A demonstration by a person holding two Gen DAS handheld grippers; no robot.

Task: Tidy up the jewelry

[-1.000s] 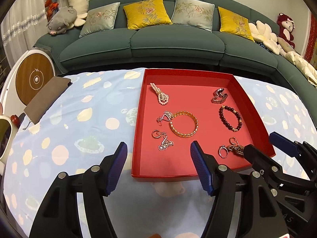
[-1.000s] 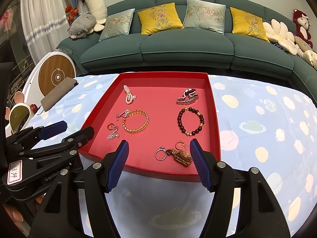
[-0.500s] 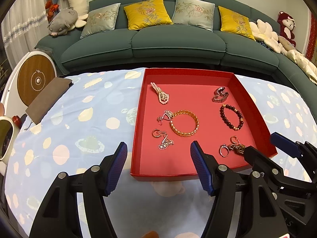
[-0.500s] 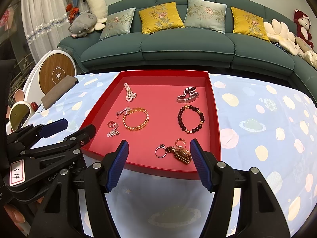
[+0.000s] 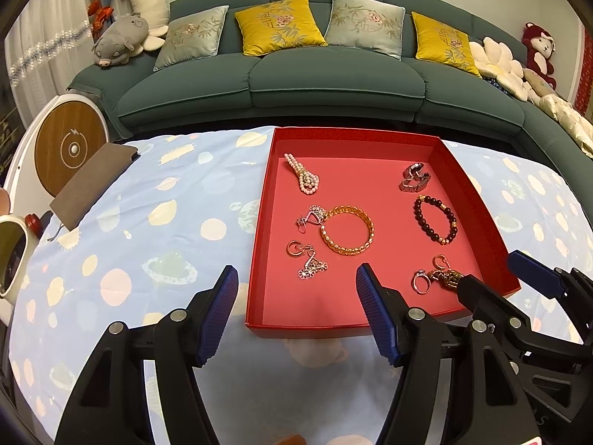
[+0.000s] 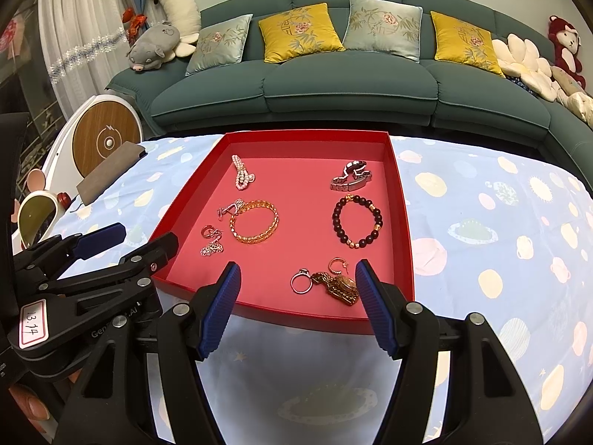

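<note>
Both grippers are hanging at the near edge of the tray point(image 6: 402, 200), jaws spread wide and holding nothing: the left gripper point(image 5: 294, 311) is lined up on the tray's near-left corner, the right gripper point(image 6: 296, 309) on the near-right part. What's been changing over the last second is tiny. Both views are creeping back and up a bit, so the tray is sitting slightly farther off in each, and none of the jewelry is shifting at all.

Nearest the right gripper, a ring point(image 6: 300, 282), a gold hoop point(image 6: 337, 265) and a chunky gold piece point(image 6: 339, 285) are lying bunched together (touching, as far as I can tell). Past that, earrings point(image 5: 305, 257) are sitting loose by the gold bangle point(image 5: 346, 230), with the dark bead bracelet point(image 6: 357, 220) across from it. At the far end, the pearl strand point(image 5: 304, 178) and a silver clasp piece point(image 6: 350, 180) are lying apart.

So everything's in the tray already, which fits either a sort winding up or one with the clumps yet to be separated.
</note>
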